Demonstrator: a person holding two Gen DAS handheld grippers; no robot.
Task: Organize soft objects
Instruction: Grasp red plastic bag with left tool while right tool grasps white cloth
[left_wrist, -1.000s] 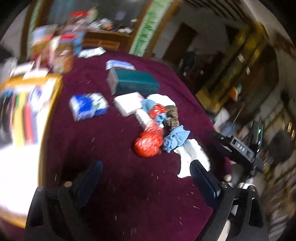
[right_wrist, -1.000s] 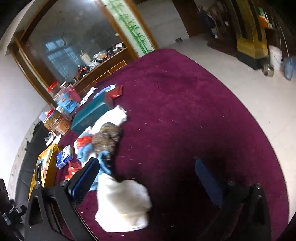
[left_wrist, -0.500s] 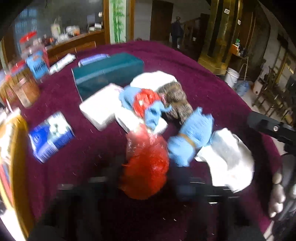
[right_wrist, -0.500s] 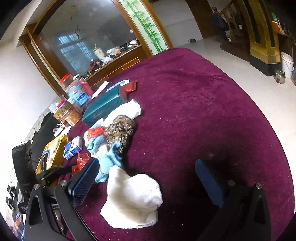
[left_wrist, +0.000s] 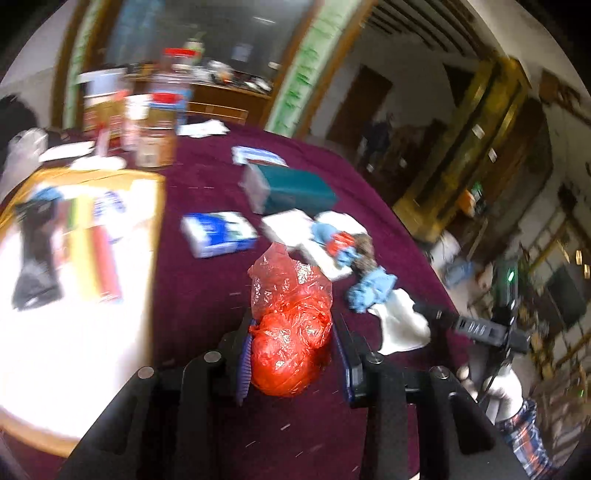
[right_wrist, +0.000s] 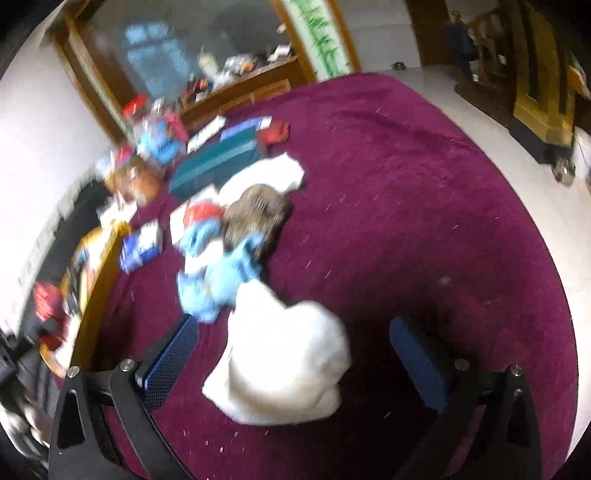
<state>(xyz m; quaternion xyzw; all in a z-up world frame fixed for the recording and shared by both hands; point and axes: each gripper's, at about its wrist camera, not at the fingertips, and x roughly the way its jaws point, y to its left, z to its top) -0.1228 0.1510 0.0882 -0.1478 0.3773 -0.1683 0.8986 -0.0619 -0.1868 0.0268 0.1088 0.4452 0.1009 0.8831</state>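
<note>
My left gripper (left_wrist: 293, 354) is shut on a crumpled red plastic bag (left_wrist: 291, 325) and holds it over the maroon tablecloth (left_wrist: 207, 295). Beyond it lies a pile of soft things: a light blue cloth (left_wrist: 371, 291), a white cloth (left_wrist: 400, 326) and a brown knitted item (left_wrist: 364, 251). My right gripper (right_wrist: 291, 354) is open, its blue pads either side of the white cloth (right_wrist: 284, 354). In the right wrist view the light blue cloth (right_wrist: 218, 284) and the brown knitted item (right_wrist: 255, 214) lie just past it.
A teal box (left_wrist: 295, 188), a blue and white packet (left_wrist: 219, 232) and white packets (left_wrist: 291, 225) lie behind the pile. A yellow-rimmed tray (left_wrist: 74, 258) of items fills the left. Jars (left_wrist: 155, 129) stand at the back. The table edge (right_wrist: 535, 229) curves off right.
My left gripper went from open to shut on the red bag and lifted it away from the pile. My right gripper has moved closer over the white cloth.
</note>
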